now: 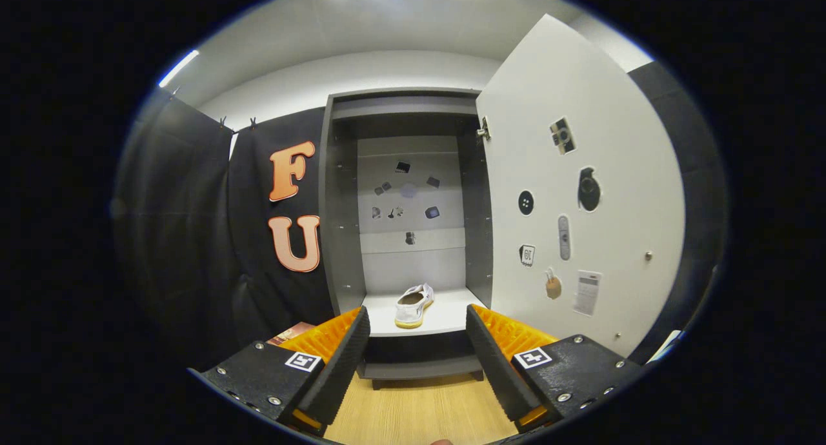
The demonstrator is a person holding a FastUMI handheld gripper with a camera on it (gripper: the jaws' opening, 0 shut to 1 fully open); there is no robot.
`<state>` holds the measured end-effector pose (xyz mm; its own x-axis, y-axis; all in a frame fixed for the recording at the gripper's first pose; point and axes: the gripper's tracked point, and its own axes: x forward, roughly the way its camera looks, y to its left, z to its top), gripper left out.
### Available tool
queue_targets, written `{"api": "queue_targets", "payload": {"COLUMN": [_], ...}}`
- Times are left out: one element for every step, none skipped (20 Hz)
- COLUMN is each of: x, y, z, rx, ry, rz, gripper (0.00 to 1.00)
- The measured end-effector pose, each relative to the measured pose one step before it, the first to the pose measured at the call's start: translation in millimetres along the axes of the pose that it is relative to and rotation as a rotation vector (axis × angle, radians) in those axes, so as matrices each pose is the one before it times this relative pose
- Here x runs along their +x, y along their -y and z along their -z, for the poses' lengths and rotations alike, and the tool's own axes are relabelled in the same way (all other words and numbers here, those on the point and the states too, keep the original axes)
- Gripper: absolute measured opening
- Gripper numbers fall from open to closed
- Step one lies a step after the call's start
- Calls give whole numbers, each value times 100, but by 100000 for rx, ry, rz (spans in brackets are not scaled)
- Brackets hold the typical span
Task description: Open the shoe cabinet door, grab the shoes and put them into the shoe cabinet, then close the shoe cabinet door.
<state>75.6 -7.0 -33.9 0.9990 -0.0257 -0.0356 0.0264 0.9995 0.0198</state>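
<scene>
Gripper view: I see the shoe cabinet (342,238) straight ahead at 12 o'clock, with its door (574,193) swung fully open on the hinge side at about 2 o'clock from the fingers. One pale shoe (414,306) with a yellowish sole sits on the cabinet's bottom shelf (445,319), near the front lip and a little left of the shelf's middle. Its long axis runs from the front of the shelf toward the back wall, leaning slightly to the right as it goes deeper. The end nearest me looks like the heel and the opening faces up, so I read the toe as pointing inward, roughly toward 1 o'clock; I cannot be fully sure of that at this size.

My gripper (418,332) is spread wide. Its two fingers stand well apart, one at about 10 o'clock and the other at about 2 o'clock from the bottom centre of my view, and they hold nothing and touch nothing. The shoe lies beyond the fingertips, between them in line of sight but clearly apart from both. Below the gap between the fingers I see wooden floor (419,406) running up to the cabinet's base.

The inside of the door carries several small stickers (563,135), and more of them dot the cabinet's back wall (413,264).
</scene>
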Motion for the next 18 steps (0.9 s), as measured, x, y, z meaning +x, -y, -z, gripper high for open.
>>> {"api": "queue_targets", "payload": {"x": [-1221,-951,-1025,-696,-584,-502,-305,-264,-222,-99,-115,-106,-135,-167,-71,-145,-139,-229], "y": [-15,-34,-46,-165,-200,-69,-70,114,118,220,83,227,155,72,92,80,74,168], "z": [-211,-119,99,-6,-422,-312,-130,-20,64,-100,59,83,-66,17,10,43,88,-51], "rx": [-456,-475,-947,-936,-98,266,-171,-287,-214,82,509,533,700,304,-58,-404,-258,-71], "ry": [779,-196,-586,-356,838,734,373,158,-113,412,-329,-290,-253,-198,-12,-196,-343,-162], "rz": [-837,-734,-1086,-1067,-1364,-883,-682,-570,-157,152,-50,122,-279,53,-7,54,-23,114], "gripper": [93,93,93,93,93,93,93,93,93,93,93,93,93,93,93,93,93,93]}}
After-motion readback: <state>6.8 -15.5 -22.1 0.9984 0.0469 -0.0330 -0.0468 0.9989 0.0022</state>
